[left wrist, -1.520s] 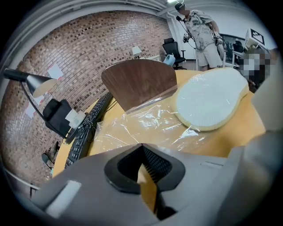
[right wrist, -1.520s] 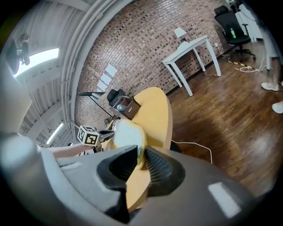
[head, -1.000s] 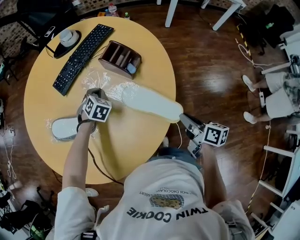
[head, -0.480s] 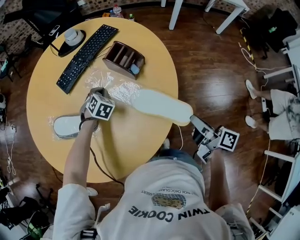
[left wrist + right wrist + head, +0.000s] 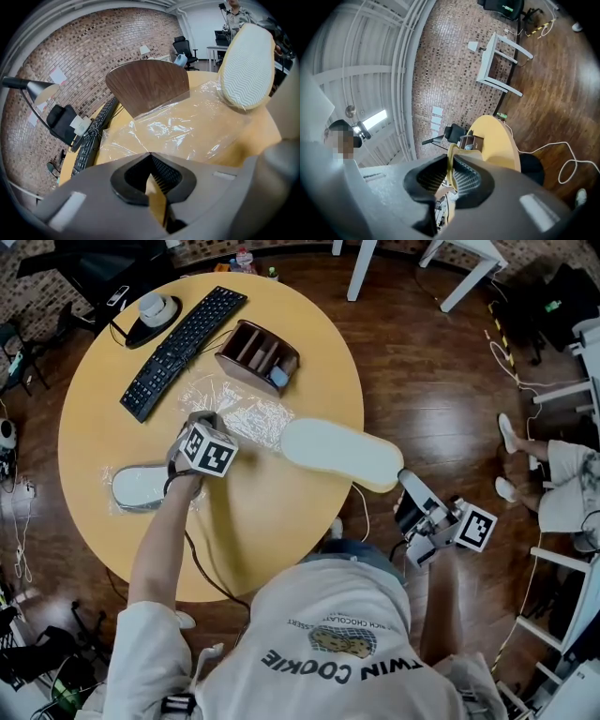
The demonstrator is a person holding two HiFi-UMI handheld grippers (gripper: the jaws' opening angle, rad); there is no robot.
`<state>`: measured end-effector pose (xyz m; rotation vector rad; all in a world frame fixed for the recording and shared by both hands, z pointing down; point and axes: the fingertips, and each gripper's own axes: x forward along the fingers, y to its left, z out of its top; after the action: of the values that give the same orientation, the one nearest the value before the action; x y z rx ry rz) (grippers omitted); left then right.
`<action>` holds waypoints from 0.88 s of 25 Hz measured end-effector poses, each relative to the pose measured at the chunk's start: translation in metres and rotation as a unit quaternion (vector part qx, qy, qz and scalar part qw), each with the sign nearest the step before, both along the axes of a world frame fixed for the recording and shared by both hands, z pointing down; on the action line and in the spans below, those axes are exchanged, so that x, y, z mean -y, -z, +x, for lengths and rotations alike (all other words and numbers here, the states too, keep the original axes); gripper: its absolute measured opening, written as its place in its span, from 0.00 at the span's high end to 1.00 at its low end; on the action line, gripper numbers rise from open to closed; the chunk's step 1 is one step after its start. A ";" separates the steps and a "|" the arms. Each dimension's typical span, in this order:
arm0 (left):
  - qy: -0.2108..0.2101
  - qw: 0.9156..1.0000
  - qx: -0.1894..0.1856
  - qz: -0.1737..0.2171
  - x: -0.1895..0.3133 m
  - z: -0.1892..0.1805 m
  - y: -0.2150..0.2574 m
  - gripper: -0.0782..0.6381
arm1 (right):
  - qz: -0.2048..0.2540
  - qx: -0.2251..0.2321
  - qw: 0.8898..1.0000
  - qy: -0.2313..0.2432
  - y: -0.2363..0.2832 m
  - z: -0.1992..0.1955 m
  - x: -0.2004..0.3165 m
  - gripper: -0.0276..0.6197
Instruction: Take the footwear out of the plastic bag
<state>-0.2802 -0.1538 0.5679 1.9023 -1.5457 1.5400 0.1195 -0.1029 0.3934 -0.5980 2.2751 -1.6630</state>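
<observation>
A white slipper [image 5: 340, 452] hangs over the round yellow table's [image 5: 272, 531] right edge, its toe end just inside a crumpled clear plastic bag [image 5: 241, 412]. My right gripper [image 5: 406, 487] is shut on the slipper's heel edge, which shows as a thin pale strip [image 5: 450, 164] between the pads. My left gripper [image 5: 199, 421] is shut on the near edge of the bag [image 5: 187, 126] and holds it down on the table. In the left gripper view the slipper's ribbed sole [image 5: 246, 65] stands at the far right, partly out of the bag.
A second white slipper [image 5: 141, 487] lies in its own plastic at the table's left. A black keyboard [image 5: 183, 338], a brown wooden organiser [image 5: 258, 354] and a black stand [image 5: 150, 313] sit at the back. White table legs [image 5: 459, 273] and a seated person's legs [image 5: 553, 474] are at the right.
My right gripper has drawn the slipper to the right and toward me, further out of the bag. My left gripper has stayed on the bag.
</observation>
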 end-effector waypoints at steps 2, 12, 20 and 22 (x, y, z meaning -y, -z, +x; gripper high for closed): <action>0.000 1.000 -0.001 0.000 0.000 0.001 0.001 0.89 | 0.003 0.005 1.000 0.001 0.004 -0.001 0.001 0.90; 0.021 1.000 -0.009 -0.004 0.006 -0.010 0.001 0.88 | -0.022 -0.066 0.998 0.000 -0.038 0.019 -0.007 0.90; 0.024 1.000 -0.002 -0.004 0.005 -0.012 0.003 0.88 | -0.063 -0.116 0.991 -0.001 -0.102 0.027 -0.012 0.90; 0.028 1.000 -0.004 0.006 0.003 -0.014 0.007 0.88 | -0.065 -0.129 0.989 0.005 -0.114 0.023 -0.012 0.90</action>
<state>-0.2941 -0.1566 0.5612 1.8540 -1.5946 1.5007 0.1422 -0.0907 0.5072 -0.8808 2.3563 -1.8438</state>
